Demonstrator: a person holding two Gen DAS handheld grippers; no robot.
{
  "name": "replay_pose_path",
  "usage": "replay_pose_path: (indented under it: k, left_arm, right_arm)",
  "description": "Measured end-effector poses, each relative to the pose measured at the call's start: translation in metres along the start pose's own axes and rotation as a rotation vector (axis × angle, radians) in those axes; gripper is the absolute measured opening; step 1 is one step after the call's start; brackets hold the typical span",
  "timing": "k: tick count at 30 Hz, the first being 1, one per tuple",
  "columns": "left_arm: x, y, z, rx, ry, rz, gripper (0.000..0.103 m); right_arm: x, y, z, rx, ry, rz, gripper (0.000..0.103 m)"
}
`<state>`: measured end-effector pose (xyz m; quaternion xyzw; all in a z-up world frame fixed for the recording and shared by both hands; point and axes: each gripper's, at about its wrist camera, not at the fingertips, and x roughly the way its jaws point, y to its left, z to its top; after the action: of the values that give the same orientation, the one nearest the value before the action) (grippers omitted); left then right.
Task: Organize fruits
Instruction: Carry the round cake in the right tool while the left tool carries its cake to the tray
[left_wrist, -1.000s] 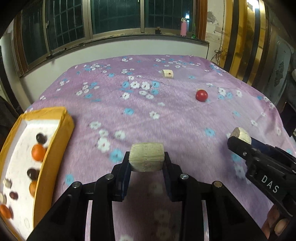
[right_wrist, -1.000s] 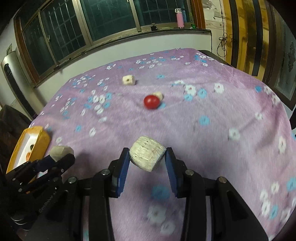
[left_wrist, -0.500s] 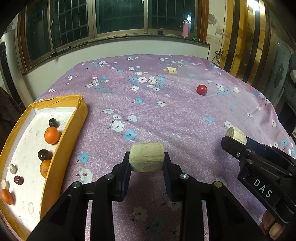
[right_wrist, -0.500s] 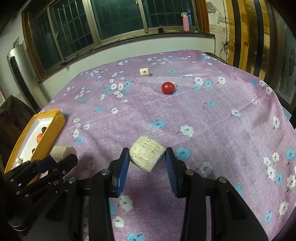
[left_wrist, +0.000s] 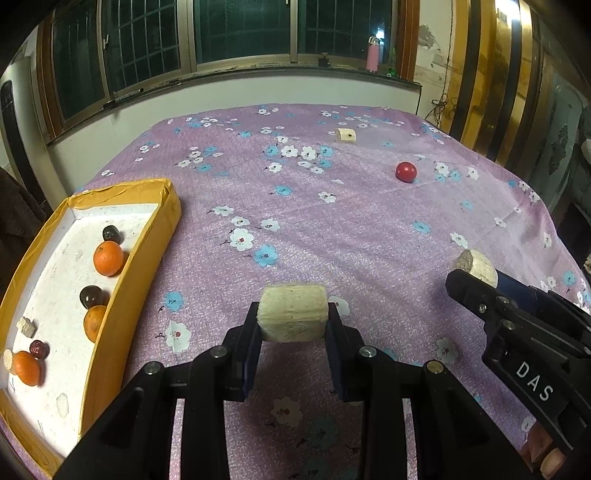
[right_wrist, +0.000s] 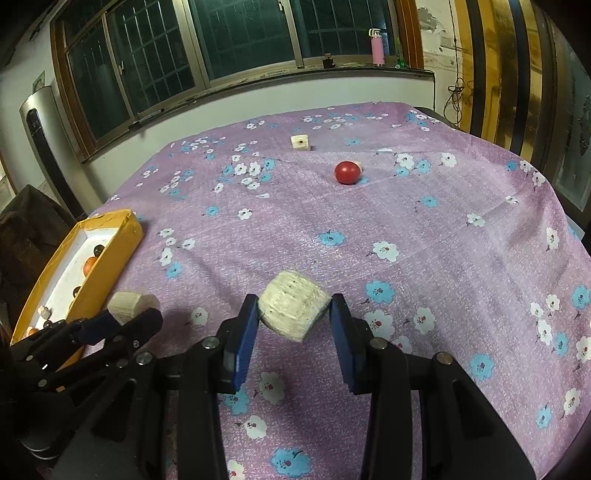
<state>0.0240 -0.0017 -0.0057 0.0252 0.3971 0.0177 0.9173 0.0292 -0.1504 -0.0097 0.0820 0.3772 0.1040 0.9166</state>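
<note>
The left gripper (left_wrist: 293, 325) was clamped on a pale chunk (left_wrist: 293, 312), its fingers closed flat against the chunk's two ends and holding it level above the purple cloth (left_wrist: 369, 229). The right gripper (right_wrist: 294, 317) was likewise closed on a second chunk (right_wrist: 293, 308), which sat tilted between the blue pads, one corner dipping low. Neither grip had changed over the last second; both chunks sat between the fingers just as before.

What had changed was the view. A second earlier the left camera showed only a slice of the tray (left_wrist: 125, 266) at its left edge; since then the tray had come much further into frame, its near corner now close to the left gripper. In the right view the cloth had been blurred a second earlier and was now sharp, with the tray fuller in frame at far left.

Inside the tray lay three oranges, among them one (left_wrist: 108, 258) near the far end, along with a few dark fruits (left_wrist: 111, 234) and small pale bits (left_wrist: 26, 326). A red ball (left_wrist: 406, 171) and a third chunk (left_wrist: 345, 136) lay apart on the far cloth, unmoved. A pink bottle (left_wrist: 372, 53) stood on the sill.
</note>
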Motion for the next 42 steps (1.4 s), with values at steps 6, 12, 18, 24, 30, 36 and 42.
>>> replay_pose_path:
  k: [6,12,18,24,30,36,42]
  left_arm:
    - [-0.003,0.001,-0.001,0.001,-0.001,0.003,0.031]
    - [-0.007,0.004,-0.002,0.002,-0.005,0.008,0.031]
    - [-0.013,0.009,-0.003,-0.006,-0.014,0.011,0.031]
    - [-0.015,0.015,-0.003,-0.019,-0.012,0.018,0.031]
    - [-0.016,0.019,-0.003,-0.029,-0.014,0.019,0.031]
    - [-0.020,0.024,-0.005,-0.040,-0.019,0.023,0.031]
    - [-0.023,0.030,-0.006,-0.052,-0.019,0.028,0.031]
  right_arm:
    - [-0.003,0.002,-0.002,-0.008,0.000,0.004,0.041]
    - [-0.007,0.008,-0.003,-0.019,-0.006,0.016,0.041]
    - [-0.013,0.013,-0.001,-0.035,-0.018,0.022,0.041]
    - [-0.015,0.013,-0.002,-0.041,-0.020,0.015,0.041]
    - [-0.016,0.012,-0.003,-0.044,-0.023,0.017,0.041]
    - [-0.018,0.017,-0.003,-0.055,-0.029,0.028,0.041]
    - [-0.021,0.024,-0.003,-0.067,-0.033,0.039,0.041]
